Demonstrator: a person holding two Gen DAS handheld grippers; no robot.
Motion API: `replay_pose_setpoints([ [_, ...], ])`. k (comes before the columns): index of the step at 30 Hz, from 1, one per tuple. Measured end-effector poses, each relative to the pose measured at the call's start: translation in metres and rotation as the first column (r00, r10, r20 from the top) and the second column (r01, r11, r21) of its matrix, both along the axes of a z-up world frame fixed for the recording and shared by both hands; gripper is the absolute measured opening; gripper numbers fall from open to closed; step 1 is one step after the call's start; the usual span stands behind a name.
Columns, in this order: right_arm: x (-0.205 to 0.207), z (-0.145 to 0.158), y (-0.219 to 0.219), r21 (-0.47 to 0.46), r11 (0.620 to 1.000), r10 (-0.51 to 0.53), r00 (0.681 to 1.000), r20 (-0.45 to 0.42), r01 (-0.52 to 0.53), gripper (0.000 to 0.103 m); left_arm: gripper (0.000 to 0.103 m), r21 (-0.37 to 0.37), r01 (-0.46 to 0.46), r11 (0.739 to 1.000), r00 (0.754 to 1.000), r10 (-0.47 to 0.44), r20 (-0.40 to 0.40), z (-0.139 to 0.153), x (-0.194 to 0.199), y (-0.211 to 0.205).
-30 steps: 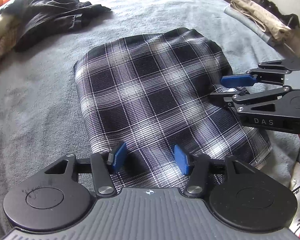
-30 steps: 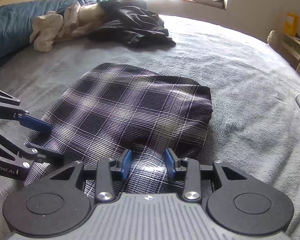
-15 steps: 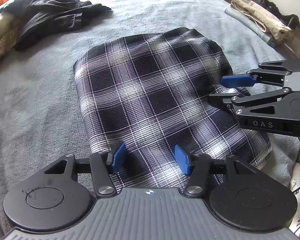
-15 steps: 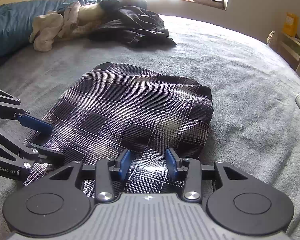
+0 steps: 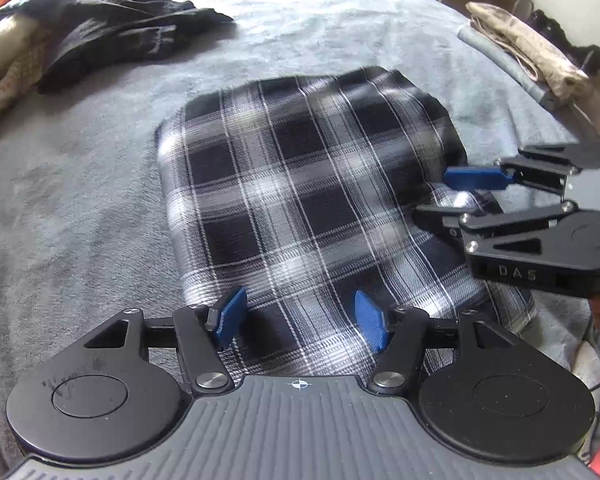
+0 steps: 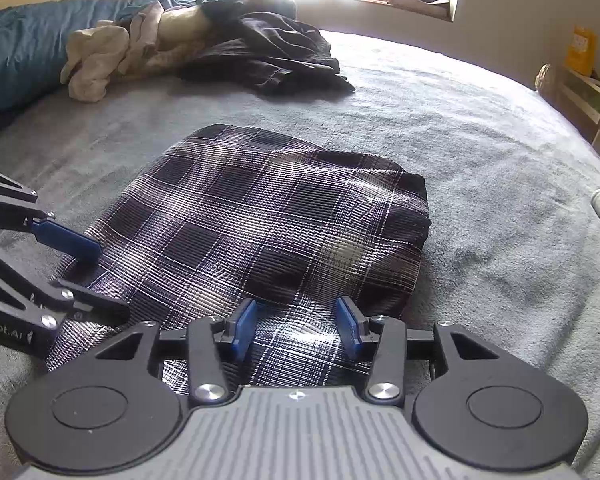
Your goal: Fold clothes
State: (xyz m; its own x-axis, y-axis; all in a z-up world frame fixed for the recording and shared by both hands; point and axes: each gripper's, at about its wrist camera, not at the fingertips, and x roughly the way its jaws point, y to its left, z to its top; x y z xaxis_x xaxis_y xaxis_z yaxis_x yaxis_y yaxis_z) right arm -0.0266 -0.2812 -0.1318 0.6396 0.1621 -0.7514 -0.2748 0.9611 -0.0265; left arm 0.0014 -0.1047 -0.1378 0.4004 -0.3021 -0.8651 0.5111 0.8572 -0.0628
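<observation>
1. Left gripper (image 5: 298, 322): angled steeply downward, blue fingers (image 5: 231, 314) parted, jaws just been opening, nothing pinched.
2. Right gripper (image 6: 298, 328): tilted downward, fingers (image 6: 244, 328) apart, likewise just been opening, gripping nothing.

One folded plaid garment (image 5: 311, 208) lies on the one bed (image 5: 80, 200), toward its near edge. Two tools are in view: the left tool (image 5: 300, 318) and the right tool (image 6: 298, 326), each with two blue pads, four pads in all. Toward the bed's far edge sits one heap of loose clothes: one black garment (image 6: 268, 56) and at least two beige pieces (image 6: 100, 56); the exact number there cannot be told. At the bed's right edge lies one small stack (image 5: 527, 52) of two folded items, one beige on one grey-blue.
</observation>
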Motion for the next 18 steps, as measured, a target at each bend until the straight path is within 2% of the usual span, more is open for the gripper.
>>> replay_pose_setpoints([
  [7, 0.002, 0.002, -0.002, 0.012, 1.000, 0.000, 1.000, -0.005, 0.000, 0.049, 0.060, 0.047, -0.021, 0.999, 1.000, 0.021, 0.009, 0.000, 0.001, -0.002],
  [18, 0.017, 0.022, -0.008, -0.006, 1.000, 0.003, 0.998, 0.065, -0.002, 0.049, 0.067, 0.112, -0.047, 0.993, 0.999, 0.046, 0.011, -0.001, 0.003, -0.005],
])
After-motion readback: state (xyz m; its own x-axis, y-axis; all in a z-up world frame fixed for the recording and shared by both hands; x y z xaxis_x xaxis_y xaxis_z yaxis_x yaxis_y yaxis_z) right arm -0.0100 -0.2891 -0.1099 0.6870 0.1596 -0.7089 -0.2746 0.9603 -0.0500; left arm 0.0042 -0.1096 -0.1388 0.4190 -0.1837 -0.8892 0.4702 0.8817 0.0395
